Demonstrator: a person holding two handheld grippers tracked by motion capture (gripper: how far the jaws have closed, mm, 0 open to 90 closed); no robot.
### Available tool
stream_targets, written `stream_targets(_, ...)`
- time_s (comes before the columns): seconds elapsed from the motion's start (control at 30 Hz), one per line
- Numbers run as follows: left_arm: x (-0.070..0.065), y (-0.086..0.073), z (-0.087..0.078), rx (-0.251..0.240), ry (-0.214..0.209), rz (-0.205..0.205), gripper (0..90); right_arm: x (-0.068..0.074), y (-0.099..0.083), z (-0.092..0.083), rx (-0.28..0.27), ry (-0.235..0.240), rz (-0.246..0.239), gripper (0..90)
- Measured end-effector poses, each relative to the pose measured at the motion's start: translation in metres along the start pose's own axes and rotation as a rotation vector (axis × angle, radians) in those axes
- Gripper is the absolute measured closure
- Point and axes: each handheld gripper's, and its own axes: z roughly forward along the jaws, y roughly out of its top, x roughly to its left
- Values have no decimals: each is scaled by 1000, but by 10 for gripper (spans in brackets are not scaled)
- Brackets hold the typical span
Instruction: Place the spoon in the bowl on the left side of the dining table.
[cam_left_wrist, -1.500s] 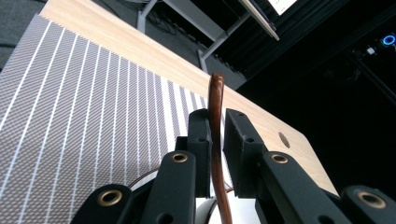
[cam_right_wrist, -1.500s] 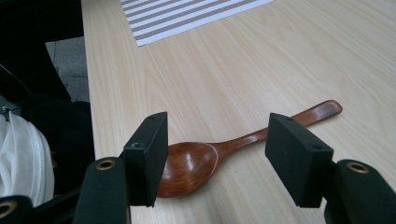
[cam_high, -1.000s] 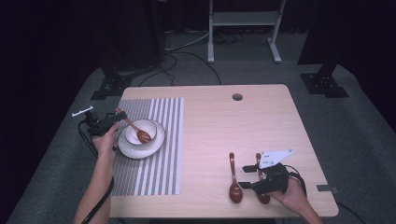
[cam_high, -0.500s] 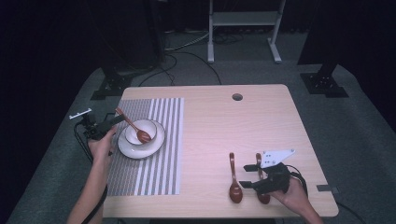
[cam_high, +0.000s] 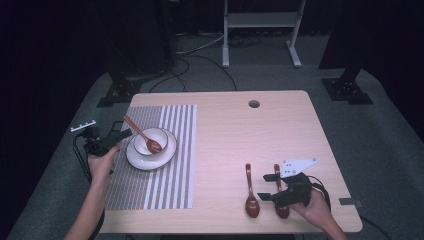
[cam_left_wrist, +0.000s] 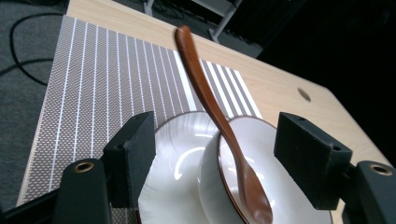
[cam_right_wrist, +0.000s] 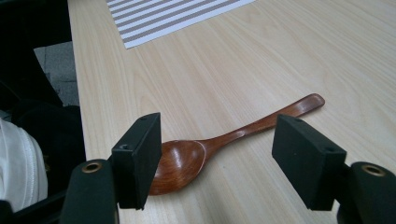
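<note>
On the pale wooden surface (cam_high: 225, 150), with the striped placemat (cam_high: 155, 165) as my landmark, everything falls to one side or the other. That mat covers the left part of the surface, and toward its left half sits a white plate (cam_high: 150, 150) with a small white bowl (cam_high: 151, 140) on it. A brown spoon (cam_high: 142, 134) lies in the bowl, its scoop down inside and its handle slanting up over the rim toward the mat's far left corner. My left gripper view shows this handle rising over the rim, with bright glare on the plate. My left tongs (cam_high: 116, 137) sit at the mat's left edge, just beside the plate, jaws spread wide and holding nothing. Well to the right of the mat, near my edge of the surface, two more brown spoons lie side by side: one spoon (cam_high: 250, 192) nearer the mat, another spoon (cam_high: 280, 195) beyond it. My right tongs (cam_high: 267, 186) hover there, jaws parted and empty; their own view shows a spoon (cam_right_wrist: 224, 144) lying flat between them.
</note>
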Motion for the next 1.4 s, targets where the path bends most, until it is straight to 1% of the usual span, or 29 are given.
stream_targets(0.07, -3, 0, -4, 0, -3, 15, 261, 0, 0, 0, -1, -4, 5, 303)
stream_targets(0.17, -7, -1, -9, 4, -8, 20, 205, -2, 0, 0, 4, -9, 14, 294)
stream_targets(0.27, -9, -2, -12, 8, -11, 34, 196, -2, -1, 1, 7, -7, 17, 287)
stream_targets(0.37, -11, -3, -13, 6, -19, 33, 186, -2, -1, 2, 10, -8, 18, 285)
stream_targets(0.43, -13, -4, -13, 5, -23, 39, 170, -3, -1, 2, 10, -8, 19, 284)
stream_targets(0.7, -22, -10, -18, 13, -40, 67, 168, -6, -2, 0, 1, -16, 29, 277)
stream_targets(0.77, -25, -10, -19, 16, -41, 70, 129, -8, -3, -1, -2, -16, 36, 275)
stream_targets(0.83, -29, -10, -20, 12, -44, 81, 129, -9, -4, -2, -5, -16, 39, 274)
stream_targets(0.93, -34, -11, -20, 6, -54, 85, 128, -10, -4, -2, 0, -19, 44, 272)
stream_targets(1.0, -37, -12, -19, 7, -58, 78, 99, -10, -4, -2, 1, -22, 44, 272)
stream_targets(1.07, -40, -13, -18, 14, -69, 83, 93, -10, -5, -3, 3, -25, 43, 272)
stream_targets(1.1, -42, -14, -17, 16, -68, 92, 88, -10, -5, -3, 3, -28, 43, 272)
stream_targets(1.2, -45, -15, -17, 20, -70, 100, 86, -10, -6, -5, 3, -35, 48, 272)
stream_targets(1.3, -46, -16, -16, 29, -67, 114, 72, -10, -7, -6, 3, -40, 55, 271)
stream_targets(1.4, -47, -16, -17, 34, -74, 116, 73, -9, -7, -7, 9, -47, 57, 271)
